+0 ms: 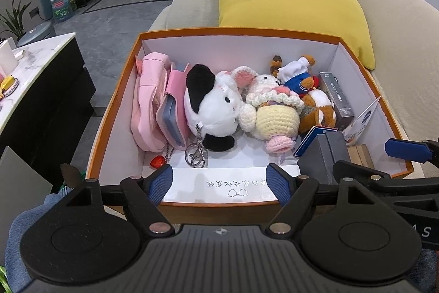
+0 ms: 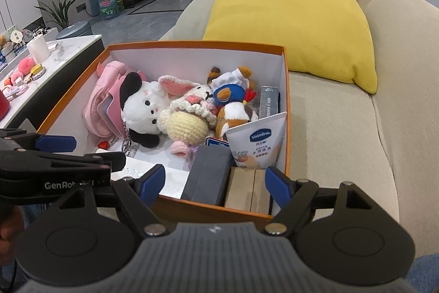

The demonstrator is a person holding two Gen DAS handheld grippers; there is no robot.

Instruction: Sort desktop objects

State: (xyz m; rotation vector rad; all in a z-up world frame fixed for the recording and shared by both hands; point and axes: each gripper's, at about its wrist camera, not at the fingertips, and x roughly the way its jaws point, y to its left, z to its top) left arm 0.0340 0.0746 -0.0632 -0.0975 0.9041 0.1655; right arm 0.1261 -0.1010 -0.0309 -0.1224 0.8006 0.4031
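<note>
An orange box with a white inside stands on a beige sofa. It holds a pink pouch, a black-and-white plush, a crochet bunny, two more plush toys, a photo-card box, a Vaseline tube, a grey box, wooden blocks and a flat white box. My left gripper hangs open over the near rim, above the flat white box, touching nothing. My right gripper is open at the near right corner, in front of the grey box and blocks.
A yellow cushion leans on the sofa back behind the box. A marble-topped table at the left carries a paper roll and small trinkets. Farther off are a water jug, plants and dark cabinets.
</note>
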